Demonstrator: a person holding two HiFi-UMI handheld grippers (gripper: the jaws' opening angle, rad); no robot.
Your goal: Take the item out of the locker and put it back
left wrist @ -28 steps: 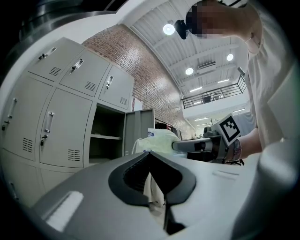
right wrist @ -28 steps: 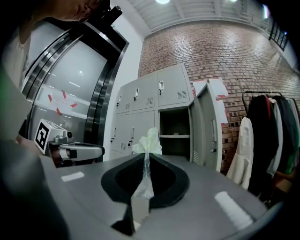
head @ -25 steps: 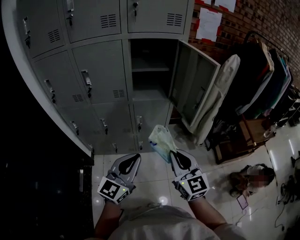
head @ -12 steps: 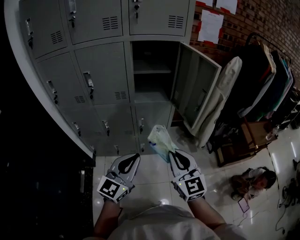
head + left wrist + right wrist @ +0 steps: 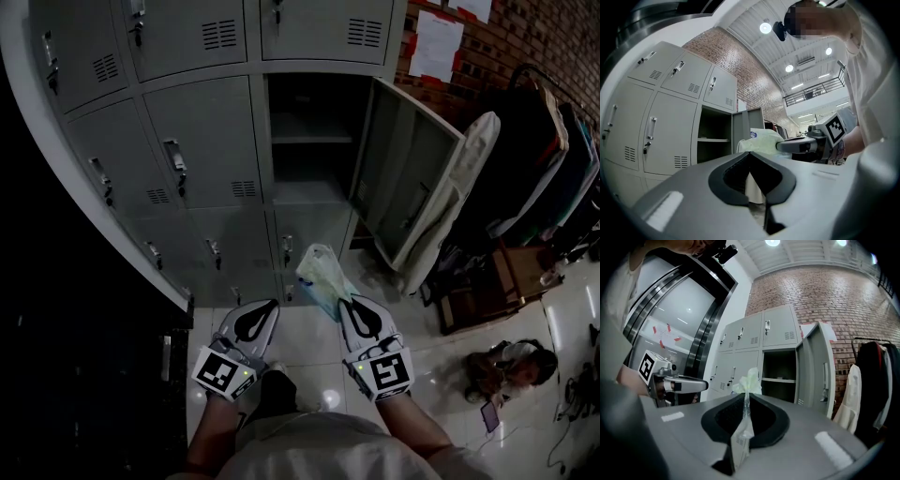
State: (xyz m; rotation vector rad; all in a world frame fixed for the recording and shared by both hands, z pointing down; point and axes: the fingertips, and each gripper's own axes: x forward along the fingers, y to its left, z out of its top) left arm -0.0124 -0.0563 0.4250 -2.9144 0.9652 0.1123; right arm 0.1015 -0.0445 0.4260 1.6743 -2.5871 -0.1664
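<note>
Plastic bag (image 5: 323, 279) outside open locker (image 5: 305, 195)

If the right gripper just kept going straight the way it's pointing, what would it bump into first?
The bag held in the right gripper leads. Beyond it the way looks free, probably up to where the open compartment meets the closed door on its left; which one, I can't tell.

Left gripper (image 5: 269, 306) level, jaws together, empty. Right gripper (image 5: 345, 304) level beside it, jaws pinching bag (image 5: 321, 274).
</note>
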